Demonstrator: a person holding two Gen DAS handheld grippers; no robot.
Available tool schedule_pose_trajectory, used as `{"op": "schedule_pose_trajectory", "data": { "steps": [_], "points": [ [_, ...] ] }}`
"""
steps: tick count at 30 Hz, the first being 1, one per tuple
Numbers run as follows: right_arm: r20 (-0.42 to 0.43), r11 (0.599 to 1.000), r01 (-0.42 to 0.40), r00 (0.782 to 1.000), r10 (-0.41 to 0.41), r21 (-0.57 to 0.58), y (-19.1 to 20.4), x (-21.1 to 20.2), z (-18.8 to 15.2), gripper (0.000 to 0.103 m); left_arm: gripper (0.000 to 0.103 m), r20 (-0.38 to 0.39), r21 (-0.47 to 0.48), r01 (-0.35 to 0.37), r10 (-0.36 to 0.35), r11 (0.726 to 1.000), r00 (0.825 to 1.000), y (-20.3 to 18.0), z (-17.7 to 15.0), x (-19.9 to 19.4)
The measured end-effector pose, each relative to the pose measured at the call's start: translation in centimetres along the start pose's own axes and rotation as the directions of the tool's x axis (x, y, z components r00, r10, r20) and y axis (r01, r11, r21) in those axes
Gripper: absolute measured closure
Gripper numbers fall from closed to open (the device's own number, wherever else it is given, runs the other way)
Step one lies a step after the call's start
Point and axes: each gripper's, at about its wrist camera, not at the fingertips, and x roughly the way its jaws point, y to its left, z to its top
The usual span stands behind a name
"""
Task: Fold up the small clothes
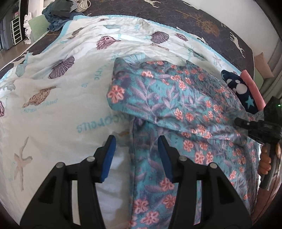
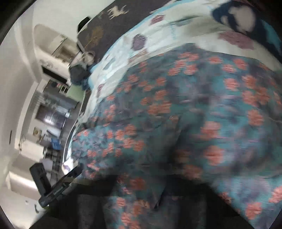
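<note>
A teal garment with coral flowers [image 1: 176, 98] lies partly folded on the white seashell blanket [image 1: 52, 109]. In the left wrist view my left gripper [image 1: 136, 156] is open, its blue pads [image 1: 110, 158] straddling the garment's left edge without pressing on it. My right gripper [image 1: 238, 121], held by a hand [image 1: 265, 161], reaches in from the right onto the garment's folded hem. The right wrist view is blurred. There the floral garment [image 2: 193, 114] fills the frame and drapes over the dark fingers, which look shut on the cloth. The left gripper's body [image 2: 56, 185] shows at lower left.
A dark blue piece with white dots, stars and a pink band [image 1: 241, 89] lies at the garment's right. A pile of blue clothes [image 1: 56, 15] and a white cable [image 1: 82, 5] sit at the far left of the dark deer-print bedspread [image 1: 211, 21]. Shelves stand beyond the bed's left edge.
</note>
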Motion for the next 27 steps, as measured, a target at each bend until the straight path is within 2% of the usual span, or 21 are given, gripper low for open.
{"op": "schedule_pose_trajectory", "data": {
  "steps": [1,3,6,8,10,11,14,15,18,21,23,25,27],
  "points": [
    [0.021,1.000,-0.006,1.000,0.007,-0.017,0.8,-0.3,0.0,0.100,0.052,0.002,0.001,0.000,0.000,1.000,1.000,0.0,0.1,-0.1],
    [0.118,0.995,0.022,0.993,-0.011,-0.096,3.2,-2.8,0.1,0.100,0.052,0.009,0.009,-0.003,0.003,1.000,1.000,0.0,0.3,-0.2],
    [0.268,0.996,0.024,0.964,0.000,-0.087,3.8,-8.7,0.8,0.100,0.052,0.016,0.017,-0.009,0.009,1.000,1.000,0.0,0.4,-0.4],
    [0.351,0.995,0.086,0.934,-0.059,-0.059,3.0,-12.3,1.2,0.100,0.051,0.014,0.017,-0.008,0.008,1.000,1.000,0.0,0.3,-0.3],
    [0.405,0.980,0.199,0.897,-0.178,-0.012,1.2,-15.0,1.5,0.099,0.051,0.008,0.019,-0.008,0.007,1.000,1.000,-0.3,0.3,0.1],
    [0.397,0.977,0.211,0.896,-0.196,0.006,0.5,-15.4,1.6,0.099,0.051,0.006,0.019,-0.006,0.006,1.000,1.000,-0.5,0.3,0.2],
    [0.306,0.984,0.167,0.935,-0.180,0.068,-2.4,-14.3,1.2,0.098,0.051,-0.003,0.035,0.003,-0.003,0.999,1.000,-1.5,0.4,0.8],
    [0.281,0.981,0.174,0.941,-0.190,0.081,-3.1,-13.6,0.8,0.097,0.051,0.002,0.057,-0.014,0.014,0.998,1.000,-2.1,0.4,1.0],
    [0.249,0.974,0.208,0.942,-0.223,0.085,-4.3,-12.4,-0.3,0.097,0.051,0.005,0.083,-0.056,0.056,0.995,0.998,-2.6,0.5,1.4],
    [0.233,0.969,0.221,0.942,-0.241,0.107,-5.3,-12.2,-0.7,0.096,0.051,0.011,0.067,-0.070,0.069,0.995,0.998,-2.1,0.6,1.5],
    [0.238,0.966,0.229,0.938,-0.252,0.117,-5.8,-12.6,-0.6,0.095,0.051,0.042,0.052,-0.121,0.119,0.991,0.992,-1.3,0.8,1.3],
    [0.246,0.967,0.223,0.937,-0.248,0.126,-6.0,-12.8,-0.1,0.094,0.051,0.068,-0.010,-0.138,0.138,0.990,0.988,0.2,0.8,0.7],
    [0.248,0.967,0.226,0.936,-0.250,0.121,-6.3,-12.8,0.1,0.094,0.051,0.082,-0.084,-0.121,0.128,0.989,0.988,1.8,0.9,0.1]
  ]
}}
